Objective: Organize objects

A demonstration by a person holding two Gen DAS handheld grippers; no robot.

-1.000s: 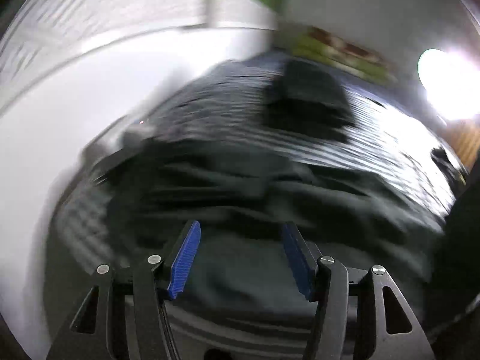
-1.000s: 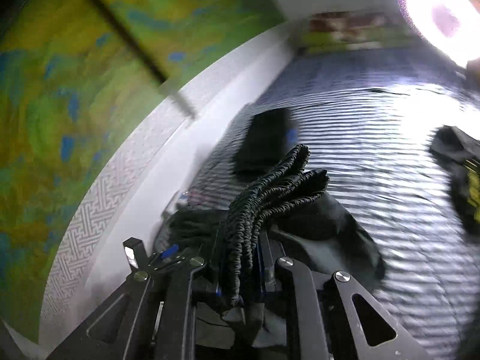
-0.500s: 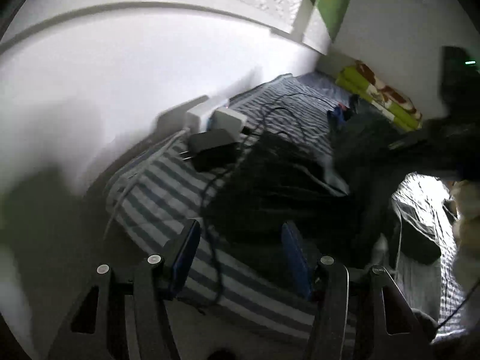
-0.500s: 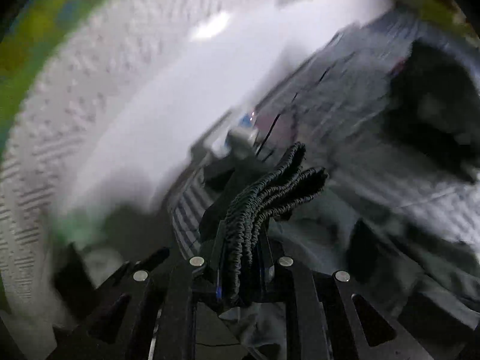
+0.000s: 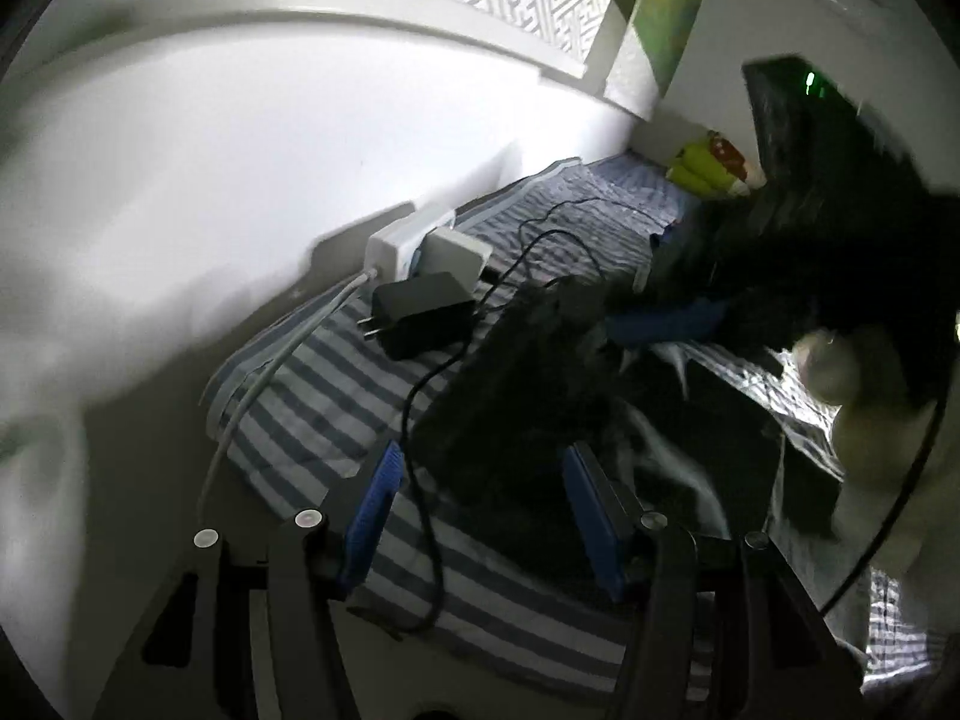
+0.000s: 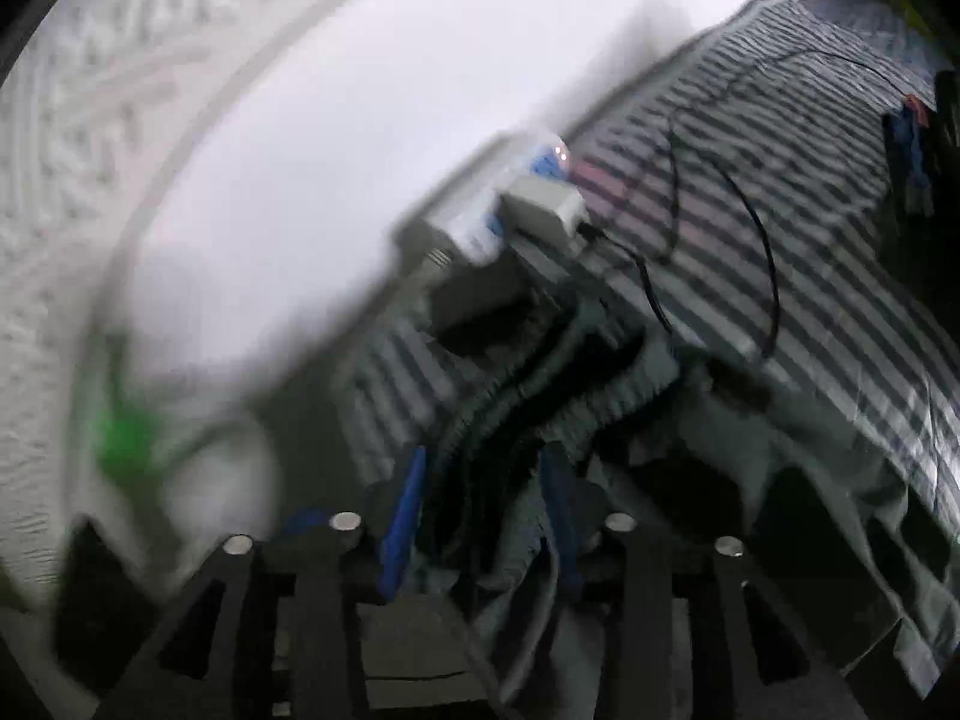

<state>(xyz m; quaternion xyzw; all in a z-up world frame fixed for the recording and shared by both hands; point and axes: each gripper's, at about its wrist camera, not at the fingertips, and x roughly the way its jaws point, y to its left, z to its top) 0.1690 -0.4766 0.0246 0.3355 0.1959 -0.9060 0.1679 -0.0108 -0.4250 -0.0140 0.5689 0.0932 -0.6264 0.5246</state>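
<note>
On a bed (image 5: 312,396) covered in a grey-and-white striped sheet, the right hand-held gripper (image 6: 480,516) is letting go of a dark garment with a ribbed elastic band (image 6: 528,396): its blue pads are opening, and the band lies between them at lower centre of the right wrist view, no longer squeezed. The cloth spills onto the bed toward the lower right of that blurred frame.

The left hand-held gripper (image 5: 480,516) hangs released at the bottom of its own view, its pads apart over the near edge of a dark pile of clothing (image 5: 528,396) and gripping nothing.

The hazard sits at the frame's centre. A white power strip (image 5: 399,240) lies against the wall with a white adapter (image 5: 453,252) plugged beside it, a black charger (image 5: 420,312) lying loose next to that, and a thin black cable (image 5: 420,480) looping across the sheet and under the pile's edge, passing just inside the left pads. Cloth dropped here could land on the cable or bury the charger; a later grab at the pile could catch the cable and drag the strip. The elastic band could also cling to a pad as the gripper lifts, pulling the garment back off the pile.
</note>
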